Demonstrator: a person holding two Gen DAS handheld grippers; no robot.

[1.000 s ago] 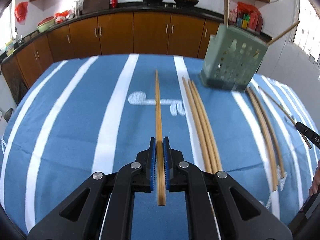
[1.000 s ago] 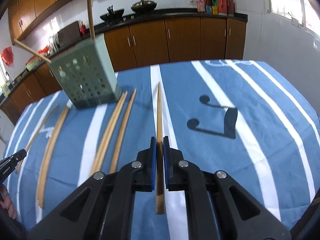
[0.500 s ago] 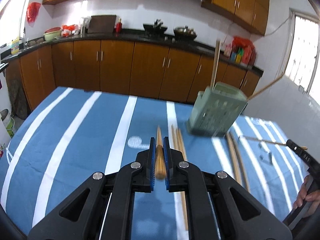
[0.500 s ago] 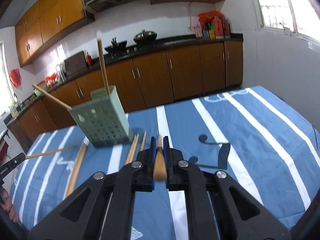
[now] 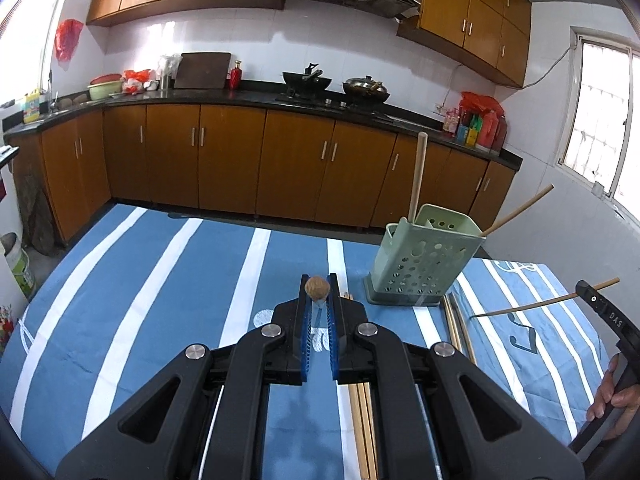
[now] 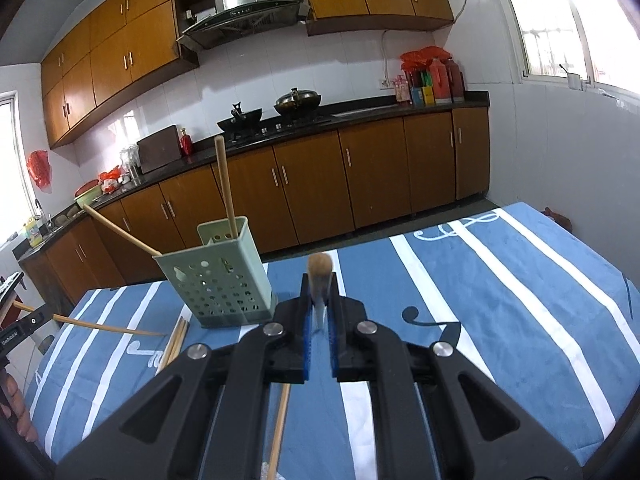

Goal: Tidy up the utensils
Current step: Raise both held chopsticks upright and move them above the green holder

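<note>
My left gripper (image 5: 318,292) was clamped on a chopstick (image 5: 317,287), held end-on toward the lens above the blue striped tablecloth (image 5: 160,300). My right gripper (image 6: 319,280) pinched a second chopstick (image 6: 319,266) the same way. The green perforated holder (image 5: 424,268) stood on the cloth ahead, two chopsticks (image 5: 416,176) already leaning out of it, with loose chopsticks (image 5: 456,320) lying beside its base.

Left gripper (image 5: 318,294) clamps chopstick (image 5: 317,288) end-on; green holder (image 5: 424,268) beyond
</note>
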